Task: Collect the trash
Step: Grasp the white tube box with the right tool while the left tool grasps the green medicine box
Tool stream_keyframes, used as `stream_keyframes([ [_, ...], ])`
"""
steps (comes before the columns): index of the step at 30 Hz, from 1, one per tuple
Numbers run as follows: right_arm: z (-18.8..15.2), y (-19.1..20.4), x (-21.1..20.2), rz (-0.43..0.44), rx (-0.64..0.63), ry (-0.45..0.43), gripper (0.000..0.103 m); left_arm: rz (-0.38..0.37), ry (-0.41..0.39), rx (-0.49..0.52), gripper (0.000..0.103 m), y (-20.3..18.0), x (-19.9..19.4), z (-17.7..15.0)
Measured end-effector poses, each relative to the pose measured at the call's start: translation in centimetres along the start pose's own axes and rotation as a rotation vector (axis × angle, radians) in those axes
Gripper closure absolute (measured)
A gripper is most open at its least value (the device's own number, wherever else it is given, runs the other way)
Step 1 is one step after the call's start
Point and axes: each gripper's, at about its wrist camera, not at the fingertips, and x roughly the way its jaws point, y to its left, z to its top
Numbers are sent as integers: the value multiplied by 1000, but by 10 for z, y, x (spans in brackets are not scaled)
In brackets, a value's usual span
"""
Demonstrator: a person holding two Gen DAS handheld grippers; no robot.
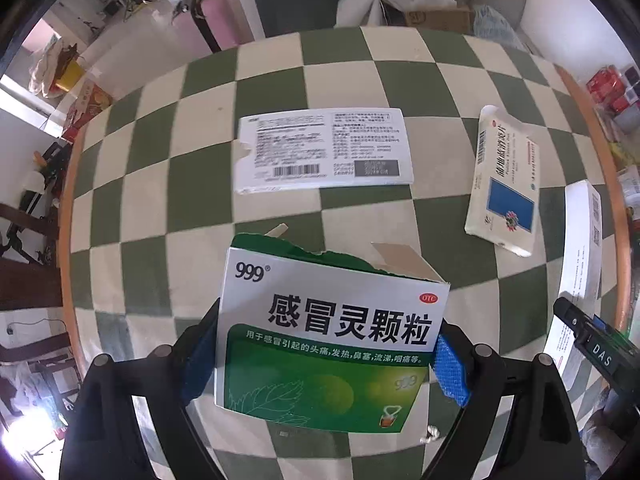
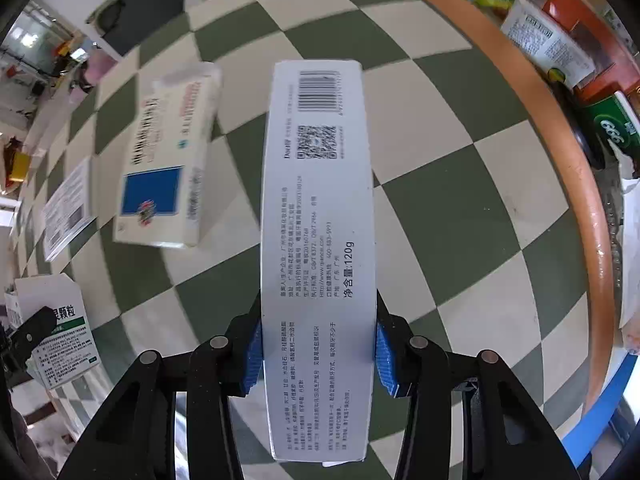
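Note:
My left gripper (image 1: 326,364) is shut on a green and white 999 medicine box (image 1: 320,336) with a torn open top, held above the checkered table. My right gripper (image 2: 318,354) is shut on a long white toothpaste box (image 2: 318,216) with a barcode and QR code, held above the table. That long box also shows at the right edge of the left wrist view (image 1: 580,240), and the 999 box shows at the lower left of the right wrist view (image 2: 60,340).
A flat white box with a barcode (image 1: 324,150) and a cream box with a blue panel (image 1: 506,180) lie on the green and white checkered tablecloth (image 1: 192,208). Beyond the table's orange rim (image 2: 560,128) lies a pile of boxes (image 2: 560,36).

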Motion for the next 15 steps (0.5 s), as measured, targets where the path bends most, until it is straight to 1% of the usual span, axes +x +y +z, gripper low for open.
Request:
stream_keyframes([
  [6,-31,8,-28,50,-48,-44,55,-21,-55,-16,14,10,-27,-38],
  [7,-38,10,-33,63,-60,-50,55,-27,-69,-19,14,13,-37,-51],
  [9,-54,16,-45,81,-80,-67,55,-37,-87,-27,14,34,-39,-60],
  [10,-69,20,-54,95,-90,-78,55,-49,-100,-30,14,39,-48,-76],
  [11,-78,22,-58,106,-96,-84,55,-57,-106,-31,14,50,-37,-76],
  [12,-95,27,-69,118,-104,-94,55,-63,-116,-34,14,55,-41,-87],
  [13,-116,34,-81,135,-112,-105,55,-75,-132,-36,14,62,-50,-107],
  [15,-148,33,-99,164,-128,-124,55,-91,-150,-37,14,72,-58,-133],
])
